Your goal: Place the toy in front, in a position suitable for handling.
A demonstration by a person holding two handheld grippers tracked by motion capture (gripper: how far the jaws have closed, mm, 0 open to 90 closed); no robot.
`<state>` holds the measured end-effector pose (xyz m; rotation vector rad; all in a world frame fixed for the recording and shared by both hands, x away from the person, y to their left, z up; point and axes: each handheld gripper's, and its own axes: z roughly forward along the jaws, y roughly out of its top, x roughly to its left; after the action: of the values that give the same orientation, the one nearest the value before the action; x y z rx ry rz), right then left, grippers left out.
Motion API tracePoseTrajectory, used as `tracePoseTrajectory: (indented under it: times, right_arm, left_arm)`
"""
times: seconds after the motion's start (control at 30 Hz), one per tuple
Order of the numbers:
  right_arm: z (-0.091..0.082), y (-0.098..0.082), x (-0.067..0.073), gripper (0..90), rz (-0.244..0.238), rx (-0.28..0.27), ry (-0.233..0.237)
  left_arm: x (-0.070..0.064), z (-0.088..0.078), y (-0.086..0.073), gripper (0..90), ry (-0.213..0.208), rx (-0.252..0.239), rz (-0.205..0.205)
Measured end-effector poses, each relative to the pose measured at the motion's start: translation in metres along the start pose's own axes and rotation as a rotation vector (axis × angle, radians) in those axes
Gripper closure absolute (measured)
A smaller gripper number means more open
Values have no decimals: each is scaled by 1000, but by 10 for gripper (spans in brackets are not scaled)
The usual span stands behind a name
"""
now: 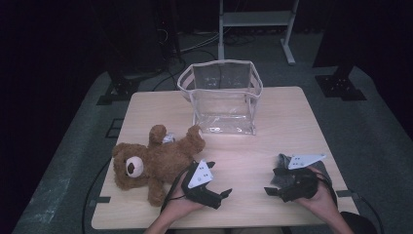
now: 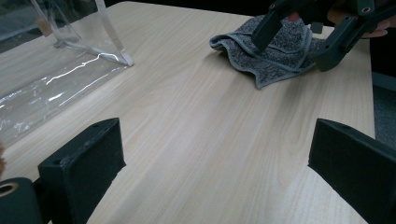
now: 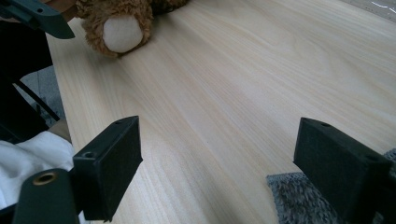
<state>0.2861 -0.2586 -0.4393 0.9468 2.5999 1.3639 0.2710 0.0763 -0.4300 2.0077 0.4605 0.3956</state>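
A brown teddy bear (image 1: 153,161) lies on its back at the left of the wooden table (image 1: 292,117). My left gripper (image 1: 219,179) sits just right of the bear, near the front edge. Its jaws stand wide open over bare wood, as the left gripper view (image 2: 219,172) confirms. My right gripper (image 1: 273,175) rests at the front right, over a crumpled grey cloth (image 1: 282,170). It is open too (image 3: 224,168), with bare table between its jaws and the cloth's corner (image 3: 299,200) beside the right jaw. The bear's foot (image 3: 121,32) lies farther off.
A clear plastic bag (image 1: 221,95) with white trim stands open and upright at the back middle of the table; its flat side shows in the left gripper view (image 2: 56,70). Dark stands and cables crowd the floor beyond. The grey cloth (image 2: 280,56) lies under the far gripper.
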Motion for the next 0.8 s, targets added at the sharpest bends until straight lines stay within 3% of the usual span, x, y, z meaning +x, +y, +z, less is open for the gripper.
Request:
tracePoseTrajectory:
  times: [0.17,0.3,0.43,0.47,0.57,0.8]
  right_arm:
    - [-1,-1,-3,139,11,-8,11]
    - [0,-2,-4,139,14,-6,15]
    - [-1,-2,-5,139,28,-13,20]
    - [-1,-3,-7,139,38,-13,22]
    - [-1,-3,-6,139,38,-14,20]
    - [1,-1,-3,139,36,-15,21]
  left_arm:
    - [2,0,0,24,-1,-3,-1]
    - [2,-2,2,33,2,2,23]
    - [5,-5,6,36,-8,-25,1]
    - [8,-9,10,36,2,-30,18]
    - [11,-14,13,37,8,-41,19]
    - [26,-40,12,37,67,-70,23]
